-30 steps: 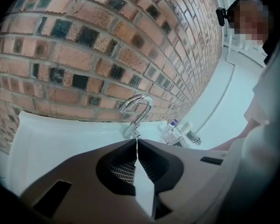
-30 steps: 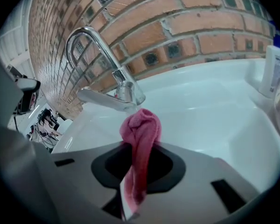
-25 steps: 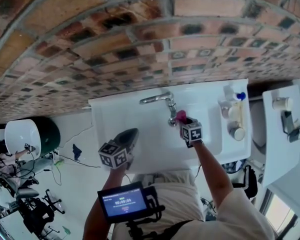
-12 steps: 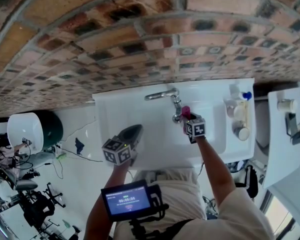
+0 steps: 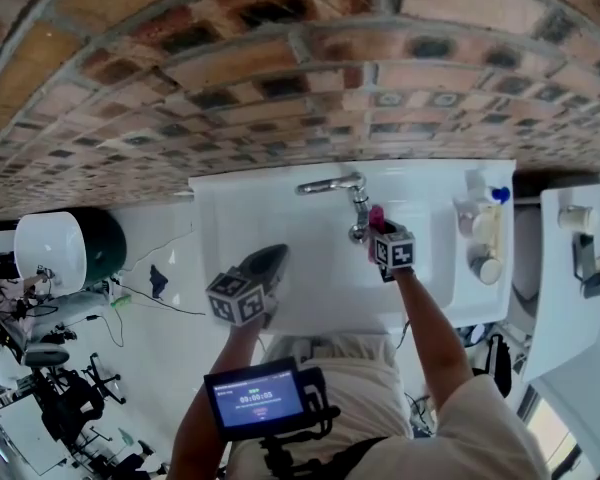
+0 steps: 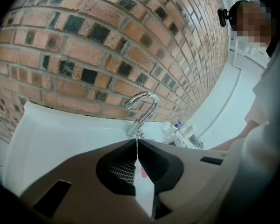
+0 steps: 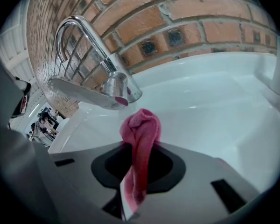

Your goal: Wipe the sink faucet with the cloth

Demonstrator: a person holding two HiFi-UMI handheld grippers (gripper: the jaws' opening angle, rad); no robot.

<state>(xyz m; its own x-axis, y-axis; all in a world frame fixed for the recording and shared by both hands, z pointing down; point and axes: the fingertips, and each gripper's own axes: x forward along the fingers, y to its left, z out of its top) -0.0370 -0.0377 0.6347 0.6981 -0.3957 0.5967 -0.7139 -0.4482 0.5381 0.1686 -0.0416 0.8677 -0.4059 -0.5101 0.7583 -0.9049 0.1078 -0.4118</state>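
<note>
While the head view looks down on a white sink (image 5: 230, 218) set against a brick wall, the right gripper (image 5: 378, 228) holds the pink cloth (image 5: 376, 214) just beside the chrome faucet (image 5: 342, 190), and the left gripper (image 5: 272, 257) hangs over the basin, well apart from it. From the left gripper view, its fingers are pressed together with nothing between them, pointing toward the faucet (image 6: 143, 107), with a few bottles (image 6: 183, 133) on the rim further on. From the right gripper view, the fingers are clenched on the cloth (image 7: 141, 124), whose bunched end stands up near the faucet's lever and spout base; whether it touches the metal cannot be told. By my judgement the wipe is at most just begun: the cloth is brought to the fitting, and the spout, lever and base are left to rub. No brand or label can be read; a chest screen (image 5: 252, 401) shows digits too small to make out.
</note>
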